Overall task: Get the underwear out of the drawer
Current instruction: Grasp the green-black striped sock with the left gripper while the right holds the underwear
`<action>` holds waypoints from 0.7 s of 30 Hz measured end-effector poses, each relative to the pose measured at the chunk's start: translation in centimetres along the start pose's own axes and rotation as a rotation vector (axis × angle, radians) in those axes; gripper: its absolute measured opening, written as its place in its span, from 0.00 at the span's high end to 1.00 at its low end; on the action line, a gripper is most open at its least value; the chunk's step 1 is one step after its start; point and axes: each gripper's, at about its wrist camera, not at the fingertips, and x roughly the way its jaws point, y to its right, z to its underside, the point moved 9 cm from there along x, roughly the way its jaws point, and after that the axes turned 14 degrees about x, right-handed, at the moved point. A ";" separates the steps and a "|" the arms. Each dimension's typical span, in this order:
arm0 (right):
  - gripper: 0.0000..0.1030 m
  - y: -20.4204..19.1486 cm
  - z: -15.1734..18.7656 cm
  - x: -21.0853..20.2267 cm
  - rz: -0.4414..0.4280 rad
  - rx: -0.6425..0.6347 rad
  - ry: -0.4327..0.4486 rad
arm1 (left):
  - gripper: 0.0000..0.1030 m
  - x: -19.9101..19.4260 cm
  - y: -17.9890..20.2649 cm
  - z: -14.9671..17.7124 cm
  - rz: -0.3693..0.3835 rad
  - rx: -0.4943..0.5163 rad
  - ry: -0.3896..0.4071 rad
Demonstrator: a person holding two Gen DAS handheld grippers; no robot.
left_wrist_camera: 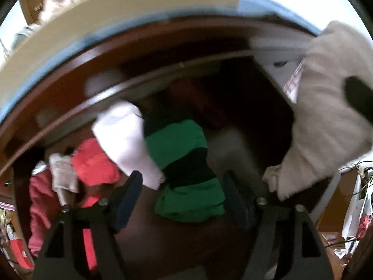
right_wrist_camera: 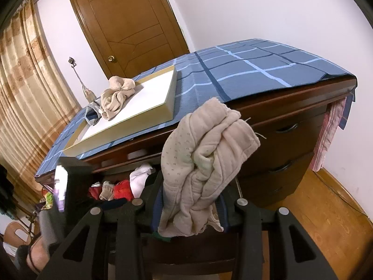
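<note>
Left claw (left_wrist_camera: pixel 184 186) hung spread right over the green-and-black folded underwear (left_wrist_camera: pixel 186 163) in the open dark wooden drawer (left_wrist_camera: pixel 70 121), probably lengthwise between its fingers; right claw (right_wrist_camera: pixel 188 212) pinched a beige quilted garment (right_wrist_camera: pixel 205 163).

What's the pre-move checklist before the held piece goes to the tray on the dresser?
1. Right tool shut on beige underwear: ok.
2. Underwear lifted out of the open drawer: ok.
3. Tray has bare space beside the beige garment already in it: ok.
4. Left tool open, nothing gripped, over the green garment: ok.
5. Left tool out of the right tool's way to the tray: cannot tell.
6. Loose threads on the underwear snagged on the tool: cannot tell.
</note>
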 end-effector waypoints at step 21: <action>0.59 1.4 -0.6 -0.1 -0.001 0.038 0.014 | 0.76 0.8 0.8 -0.6 0.022 0.063 0.047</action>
